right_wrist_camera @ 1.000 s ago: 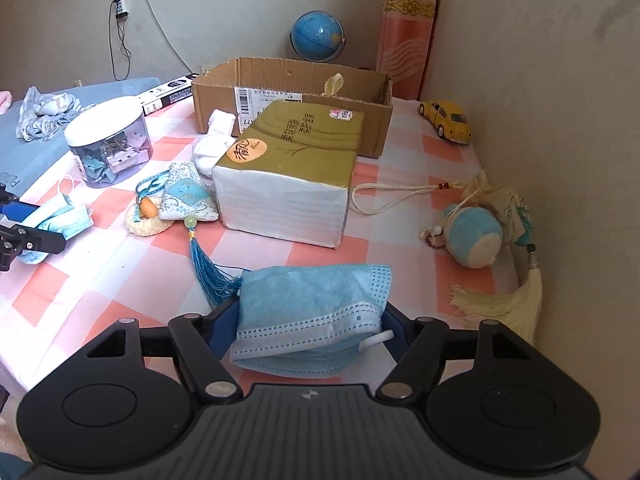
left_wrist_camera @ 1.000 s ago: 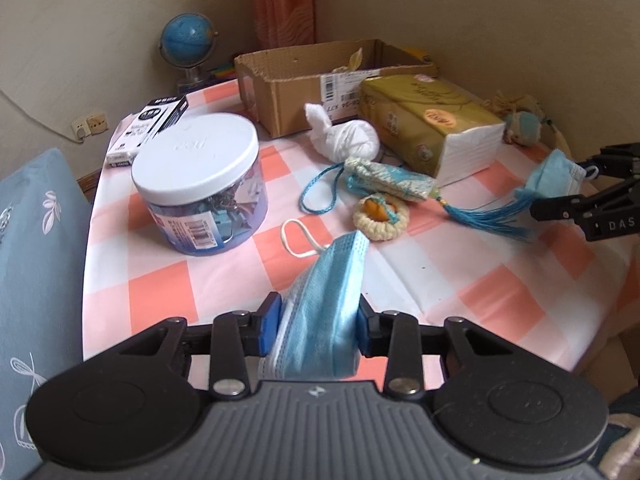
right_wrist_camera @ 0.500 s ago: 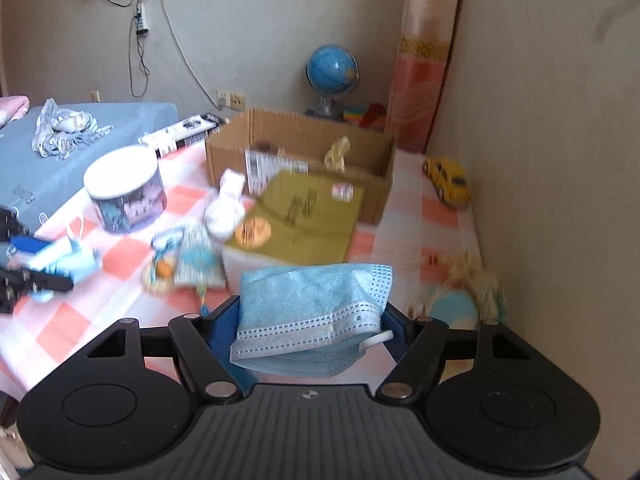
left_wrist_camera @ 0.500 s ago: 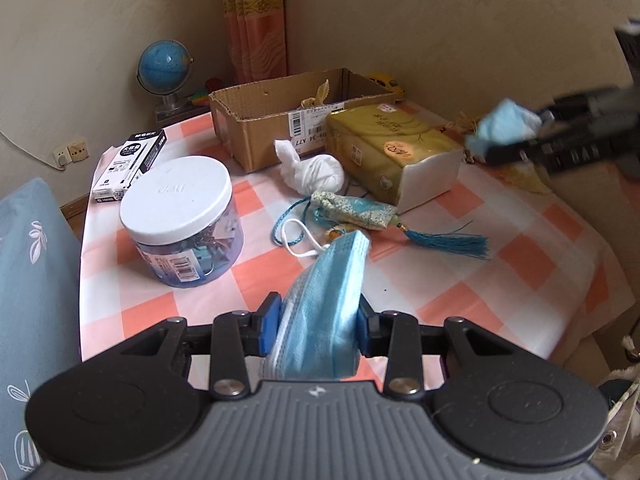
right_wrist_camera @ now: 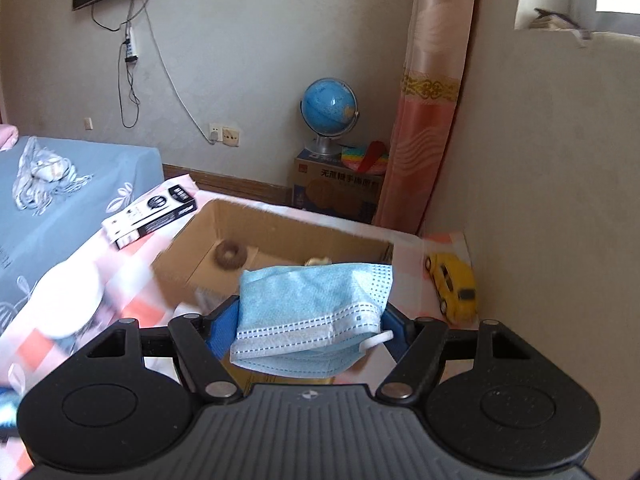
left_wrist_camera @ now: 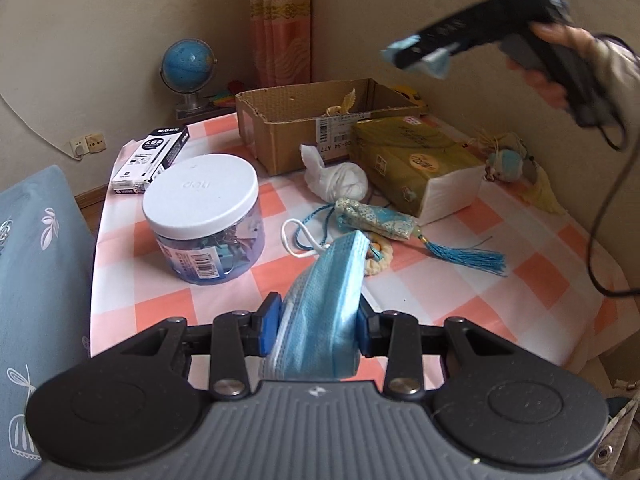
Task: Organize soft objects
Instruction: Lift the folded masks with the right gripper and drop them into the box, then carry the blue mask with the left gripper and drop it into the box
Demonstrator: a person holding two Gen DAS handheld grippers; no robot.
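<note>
My left gripper (left_wrist_camera: pixel 318 330) is shut on a folded blue face mask (left_wrist_camera: pixel 328 292), held above the near part of the checked tablecloth (left_wrist_camera: pixel 460 280). My right gripper (right_wrist_camera: pixel 308 328) is shut on a second blue face mask (right_wrist_camera: pixel 312 312), held flat and high over the open cardboard box (right_wrist_camera: pixel 280 236). In the left wrist view that right gripper (left_wrist_camera: pixel 420 54) hangs in the air above the box (left_wrist_camera: pixel 288 136), a hand (left_wrist_camera: pixel 560 64) gripping its handle. A brown ring (right_wrist_camera: pixel 230 254) and a pale object lie in the box.
On the table stand a white-lidded jar (left_wrist_camera: pixel 202 216), a tissue pack (left_wrist_camera: pixel 416 160), a white cloth bundle (left_wrist_camera: pixel 340 178), a tasselled sachet (left_wrist_camera: pixel 380 220), a black-and-white carton (left_wrist_camera: pixel 152 158), a small plush (left_wrist_camera: pixel 506 162) and a yellow toy car (right_wrist_camera: pixel 454 284). A globe (right_wrist_camera: pixel 328 112) stands behind; bed at left.
The right gripper has risen from the table's right edge and swung up and back over the cardboard box, still carrying its mask. The left gripper stayed nearly still, tilting slightly.
</note>
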